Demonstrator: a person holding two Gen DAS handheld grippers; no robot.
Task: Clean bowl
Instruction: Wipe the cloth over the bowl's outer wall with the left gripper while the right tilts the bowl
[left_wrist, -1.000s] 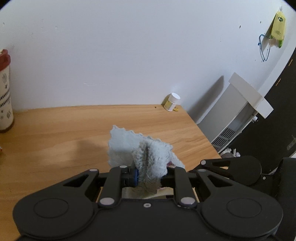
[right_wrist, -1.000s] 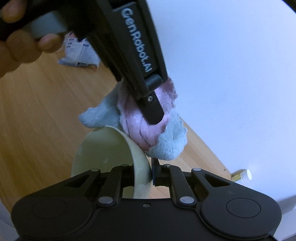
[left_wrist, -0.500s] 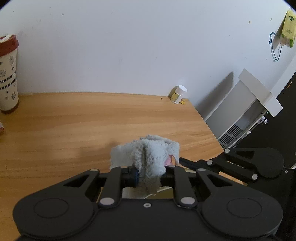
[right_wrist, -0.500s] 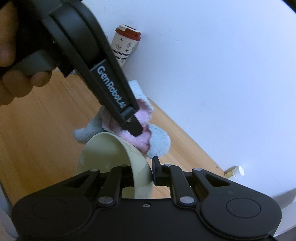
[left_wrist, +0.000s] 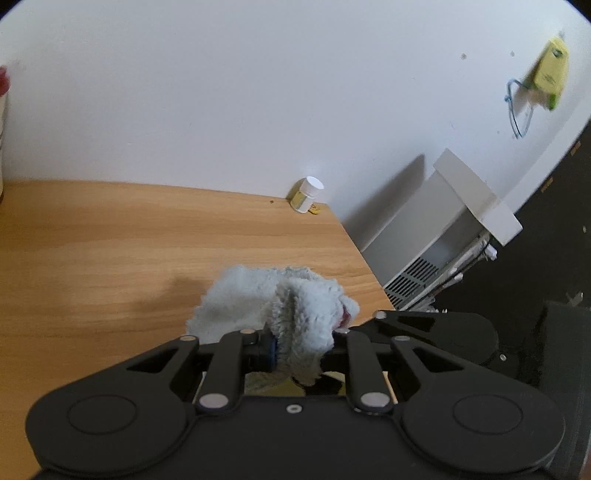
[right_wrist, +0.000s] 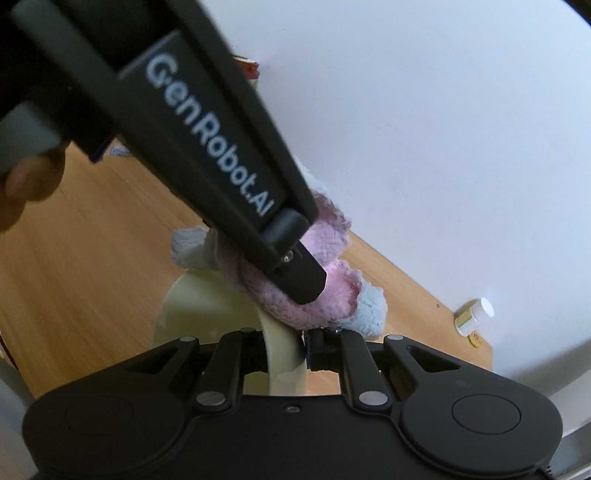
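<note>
A pale cream bowl (right_wrist: 207, 306) is held tilted above the wooden table, with my right gripper (right_wrist: 295, 350) shut on its rim. My left gripper (left_wrist: 301, 341) is shut on a fluffy cloth (left_wrist: 291, 299), light blue-white on one side and pink on the other. In the right wrist view the left gripper (right_wrist: 295, 266) comes down from the upper left and presses the pink and blue cloth (right_wrist: 328, 291) against the bowl's rim. A sliver of the bowl (left_wrist: 266, 382) shows under the cloth in the left wrist view.
The wooden table (left_wrist: 110, 251) meets a white wall. A small white-capped bottle (left_wrist: 306, 194) stands at the far corner, also seen as the bottle (right_wrist: 474, 314). A white appliance (left_wrist: 436, 229) stands beyond the table's right edge. A hand (right_wrist: 26, 184) holds the left gripper.
The left gripper with the cloth has shifted along the bowl's rim, closer to the right gripper. The cloth has bunched up. The right gripper keeps hold of the bowl.
</note>
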